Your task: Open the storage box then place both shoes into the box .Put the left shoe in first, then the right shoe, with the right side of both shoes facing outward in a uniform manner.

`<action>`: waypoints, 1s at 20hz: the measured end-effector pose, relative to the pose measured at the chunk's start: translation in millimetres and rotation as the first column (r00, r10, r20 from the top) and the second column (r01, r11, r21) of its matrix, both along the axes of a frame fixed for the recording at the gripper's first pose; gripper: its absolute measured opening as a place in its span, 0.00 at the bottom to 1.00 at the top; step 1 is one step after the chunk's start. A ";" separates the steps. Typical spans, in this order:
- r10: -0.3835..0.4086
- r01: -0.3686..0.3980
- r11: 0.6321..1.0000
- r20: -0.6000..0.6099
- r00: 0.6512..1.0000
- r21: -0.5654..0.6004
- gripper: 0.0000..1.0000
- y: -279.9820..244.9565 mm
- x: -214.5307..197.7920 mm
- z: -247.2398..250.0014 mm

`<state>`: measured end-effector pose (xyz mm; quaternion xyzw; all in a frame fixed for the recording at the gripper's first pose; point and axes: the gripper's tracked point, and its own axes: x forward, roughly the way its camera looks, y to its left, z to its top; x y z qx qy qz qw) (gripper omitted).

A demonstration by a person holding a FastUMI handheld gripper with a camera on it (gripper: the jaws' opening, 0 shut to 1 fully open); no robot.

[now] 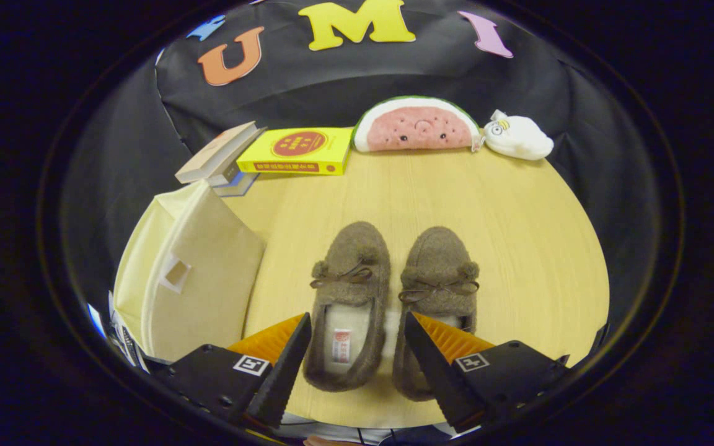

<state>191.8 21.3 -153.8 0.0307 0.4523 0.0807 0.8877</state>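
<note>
Two brown fuzzy slippers with small bows lie side by side on the round wooden table (493,210), toes pointing away from me. The left shoe (351,291) has its heel between my fingers; the right shoe (437,279) has its heel partly hidden behind the right finger. My gripper (357,328) hovers open above the heels, with nothing pressed between its fingers. To the left of the shoes stands the cream fabric storage box (196,272), its lid closed, with a small pull tab on its front flap.
At the table's far side lie a stack of books (220,161), a yellow book (298,150), a watermelon-shaped plush (416,127) and a small white plush (518,137). Bare wood stretches to the right of the shoes and beyond them.
</note>
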 end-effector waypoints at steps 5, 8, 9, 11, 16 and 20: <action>0.025 -0.026 1.000 -0.097 0.995 -0.008 0.53 0.6 2.1 -31.2; 0.008 -0.009 1.000 -0.127 0.992 -0.010 0.40 -0.6 5.2 -40.6; 0.009 -0.011 1.000 -0.138 0.990 -0.012 0.38 -0.8 5.3 -43.8; -0.014 0.012 1.000 -0.157 0.987 -0.011 0.37 -5.9 4.8 -47.2; -0.057 0.062 0.998 -0.167 0.984 0.030 0.00 -8.7 3.7 -41.7; -0.076 0.091 0.992 -0.168 0.983 0.086 0.00 -1.2 -10.5 -18.0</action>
